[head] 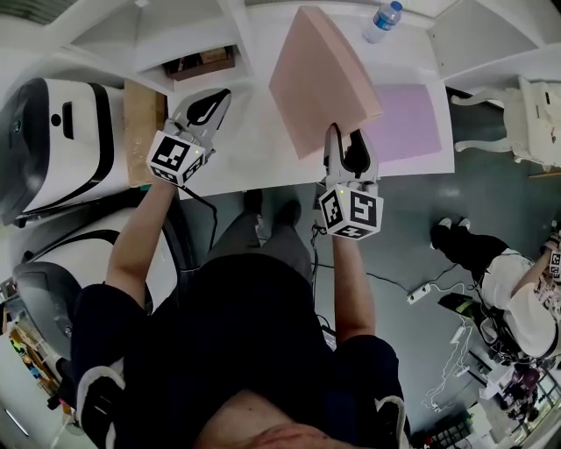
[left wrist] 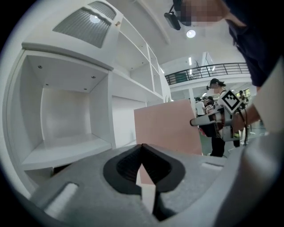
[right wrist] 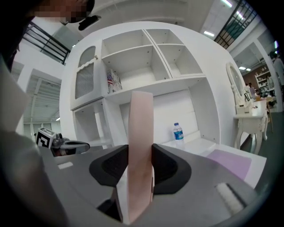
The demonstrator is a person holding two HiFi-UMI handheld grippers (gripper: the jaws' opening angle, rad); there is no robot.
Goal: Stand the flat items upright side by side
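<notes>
A pink foam board (head: 320, 83) stands tilted on edge above the white desk (head: 254, 158). My right gripper (head: 346, 145) is shut on its near edge; in the right gripper view the pink foam board (right wrist: 141, 133) fills the gap between the pads. A purple board (head: 408, 123) lies flat on the desk to the right. A brown board (head: 143, 127) lies flat at the desk's left end. My left gripper (head: 215, 98) hovers over the desk's left part, shut with nothing in it; in the left gripper view its own jaws (left wrist: 142, 153) meet, and the pink foam board (left wrist: 171, 126) stands ahead.
A water bottle (head: 383, 22) stands at the back of the desk. White shelf compartments (left wrist: 66, 119) rise behind it. White machines (head: 53, 140) sit left of the desk, and a white chair (head: 517, 114) stands to the right. A person (head: 517, 298) sits on the floor at right.
</notes>
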